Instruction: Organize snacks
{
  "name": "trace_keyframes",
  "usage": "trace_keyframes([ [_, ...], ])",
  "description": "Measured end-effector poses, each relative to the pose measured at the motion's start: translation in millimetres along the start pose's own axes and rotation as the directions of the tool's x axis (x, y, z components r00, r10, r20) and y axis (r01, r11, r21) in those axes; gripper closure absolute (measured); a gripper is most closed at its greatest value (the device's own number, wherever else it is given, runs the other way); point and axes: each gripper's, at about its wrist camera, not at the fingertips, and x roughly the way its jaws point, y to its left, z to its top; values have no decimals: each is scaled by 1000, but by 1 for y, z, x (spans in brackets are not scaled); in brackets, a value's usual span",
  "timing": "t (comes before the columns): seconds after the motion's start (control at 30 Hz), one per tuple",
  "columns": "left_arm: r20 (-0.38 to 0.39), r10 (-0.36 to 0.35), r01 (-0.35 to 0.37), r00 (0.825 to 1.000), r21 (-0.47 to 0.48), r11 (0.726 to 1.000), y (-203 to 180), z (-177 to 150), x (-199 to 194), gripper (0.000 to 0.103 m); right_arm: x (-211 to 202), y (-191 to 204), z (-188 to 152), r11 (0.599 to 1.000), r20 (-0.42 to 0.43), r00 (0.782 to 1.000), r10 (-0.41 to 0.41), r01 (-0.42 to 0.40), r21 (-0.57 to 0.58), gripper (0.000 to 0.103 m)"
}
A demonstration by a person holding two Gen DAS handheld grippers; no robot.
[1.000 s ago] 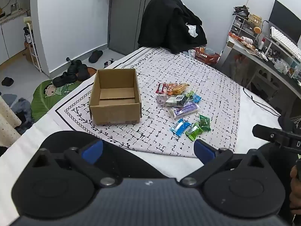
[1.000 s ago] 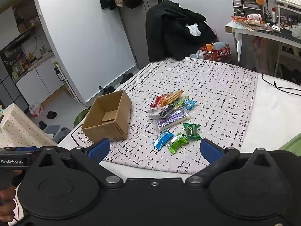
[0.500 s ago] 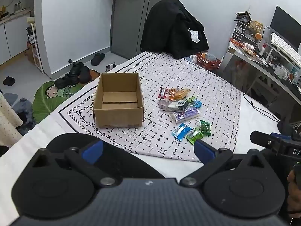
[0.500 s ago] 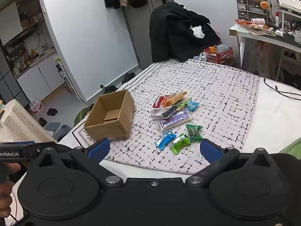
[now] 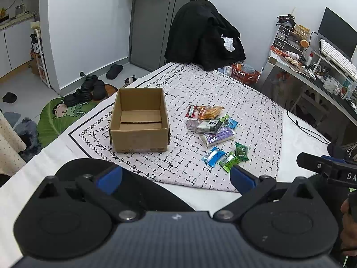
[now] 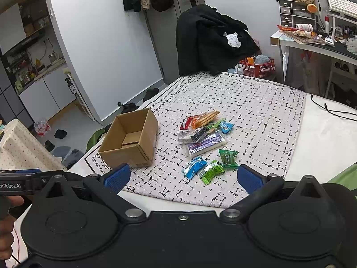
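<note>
While both views close in slightly on the cardboard box (image 5: pixel 139 124) versus a second ago, left gripper (image 5: pixel 176 176) and right gripper (image 6: pixel 183 177) wide-jawed, empty; snacks (image 6: pixel 204 138) untouched, sorting unstarted.

An open, empty cardboard box (image 5: pixel 139 120) sits upright left of scattered, colourful snack packets (image 5: pixel 214 134) lying flat.

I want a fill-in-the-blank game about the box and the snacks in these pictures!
1. The brown cardboard box has ____ snacks inside it.
2. The snack packets lie on the black-and-white patterned ____, beside the box.
3. The purple snack packet lies farther from the grippers than the ____ packet next to the two green ones.
4. Both the left gripper and the right gripper are ____.

Missing words: no; cloth; blue; open
</note>
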Motion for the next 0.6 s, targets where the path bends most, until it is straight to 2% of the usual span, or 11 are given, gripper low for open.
trace_keyframes([
  [0.6,0,-4,4,1000,9,1000,0,0,-3,0,1,3,0,1000,-3,1000,1,-1,-10,0],
])
